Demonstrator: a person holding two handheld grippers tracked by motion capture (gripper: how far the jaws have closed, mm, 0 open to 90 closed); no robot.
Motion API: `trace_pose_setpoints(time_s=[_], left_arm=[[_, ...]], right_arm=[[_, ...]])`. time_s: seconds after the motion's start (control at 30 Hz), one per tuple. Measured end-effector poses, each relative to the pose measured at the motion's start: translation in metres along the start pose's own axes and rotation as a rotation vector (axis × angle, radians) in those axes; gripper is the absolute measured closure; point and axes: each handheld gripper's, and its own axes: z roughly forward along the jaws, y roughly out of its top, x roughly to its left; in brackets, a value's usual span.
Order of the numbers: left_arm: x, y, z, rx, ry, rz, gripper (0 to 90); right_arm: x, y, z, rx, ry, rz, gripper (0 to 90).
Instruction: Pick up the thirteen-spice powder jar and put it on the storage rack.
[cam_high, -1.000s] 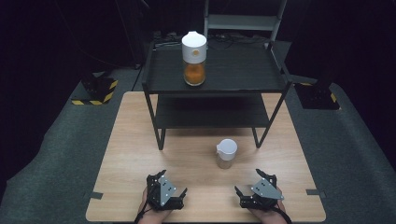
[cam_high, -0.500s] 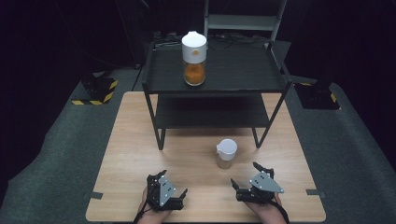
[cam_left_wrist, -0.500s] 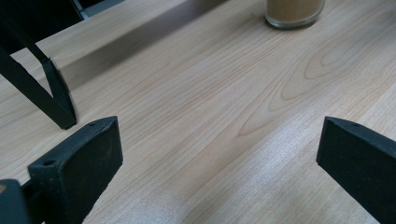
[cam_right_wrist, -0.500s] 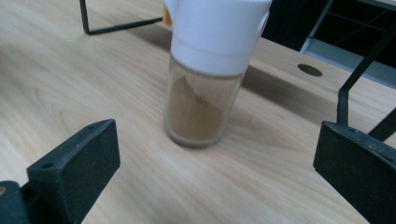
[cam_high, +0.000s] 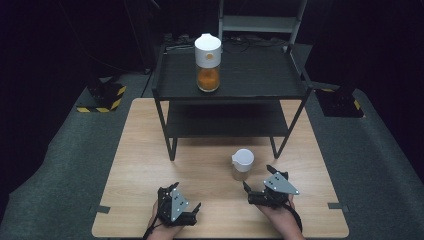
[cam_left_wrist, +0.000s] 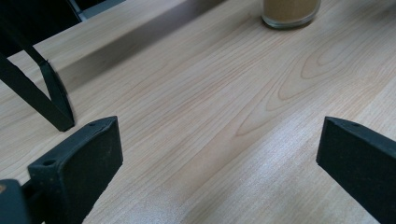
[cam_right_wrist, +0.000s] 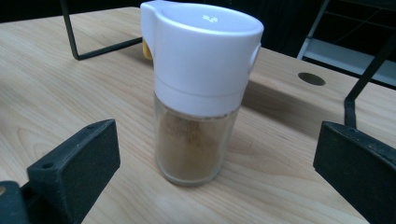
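The right gripper (cam_right_wrist: 215, 163) holds nothing, its jaws spread wide with both tips cut off by the bottom of its own view, and just ahead between them a spice jar (cam_right_wrist: 201, 88) stands upright on the table (cam_right_wrist: 51, 84), untouched, with brown powder under a white cap (the marking on the cap is too small to read). The left gripper (cam_left_wrist: 219, 158) is likewise wide open and empty over bare wood, the same jar well ahead of it with only its glass base showing at the top edge. Farther off stands a black shelf rack (cam_high: 230, 80), carrying a second jar (cam_high: 208, 62) with orange contents.
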Motion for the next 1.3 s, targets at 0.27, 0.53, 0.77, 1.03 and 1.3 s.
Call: trace_pose_setpoints(time_s=[0.27,0.53,0.77,1.03,1.3], left_arm=[[0.002,-0.001,0.0,-0.004,-0.004,-0.01,0.6],[0.005,-0.001,-0.001,-0.007,-0.013,-0.023,0.6],[0.005,-0.001,-0.001,-0.007,-0.012,-0.023,0.6],[0.004,-0.002,-0.001,-0.011,-0.011,-0.018,0.6],[0.004,-0.003,-0.001,-0.016,-0.011,-0.021,0.6]], right_arm=[[-0.002,0.003,0.016,-0.01,0.021,0.036,0.1],[0.003,-0.001,0.031,-0.046,0.02,0.081,9.6],[0.003,-0.005,0.044,-0.057,0.037,0.099,19.0],[0.004,-0.017,0.051,-0.096,0.025,0.143,26.5],[0.005,-0.017,0.054,-0.11,0.017,0.135,30.0]])
